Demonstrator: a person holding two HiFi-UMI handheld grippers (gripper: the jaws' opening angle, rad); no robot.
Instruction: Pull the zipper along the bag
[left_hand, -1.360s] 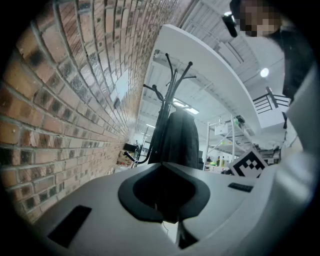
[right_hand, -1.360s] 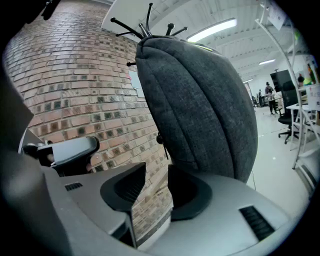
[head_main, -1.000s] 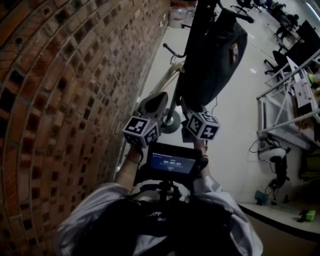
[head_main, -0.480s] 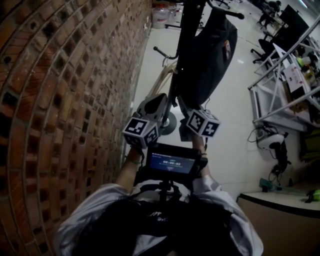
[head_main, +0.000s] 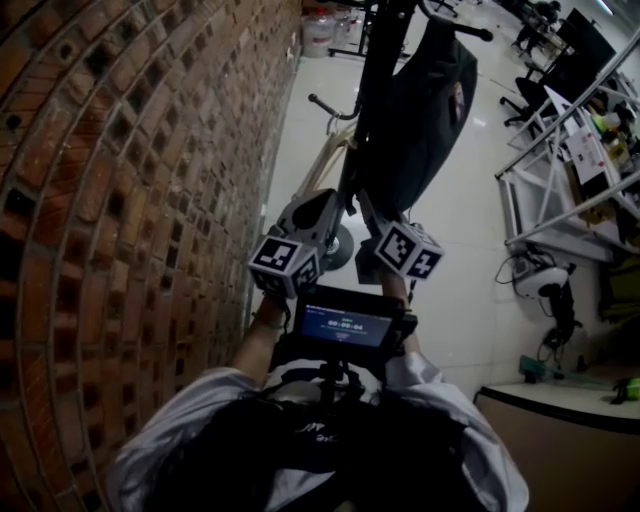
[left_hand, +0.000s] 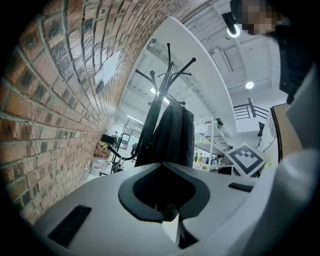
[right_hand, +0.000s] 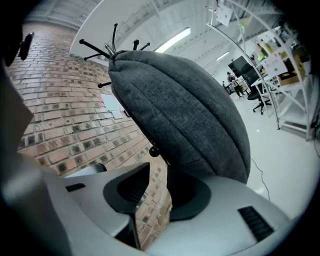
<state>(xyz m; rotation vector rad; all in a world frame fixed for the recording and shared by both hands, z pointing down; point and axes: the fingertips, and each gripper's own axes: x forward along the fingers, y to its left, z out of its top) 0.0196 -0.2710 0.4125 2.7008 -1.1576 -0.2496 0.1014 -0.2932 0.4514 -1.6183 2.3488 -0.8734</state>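
Bag (head_main: 425, 120): dark grey fabric, rounded and full, hung on a black coat stand (head_main: 378, 90) close to the brick wall (head_main: 120, 200). Its lower end hung just ahead of both grippers. In the right gripper view its surface looked felt-like, with a dark seam down the wall side and a small dark knob (right_hand: 154, 150) on that seam.

Surroundings: brick wall filled the whole left side. Pale floor (head_main: 470, 260) lay open to the right of the stand. A metal rack (head_main: 560, 200) stood well apart on the far right, office chairs (head_main: 530, 40) beyond it, and white buckets (head_main: 318, 35) by the wall behind the stand. A lit screen (head_main: 343, 326) sat at the person's chest.

Left gripper (left_hand: 162, 165): jaws together, nothing between them, pointed at the stand and short of the bag.

Right gripper (right_hand: 159, 172): jaws apart, brick showing through the gap, bag bottom directly above the right-hand jaw. Contact could not be judged. The knob sat just above the gap.

Room: tight toward the wall, free toward the open floor.
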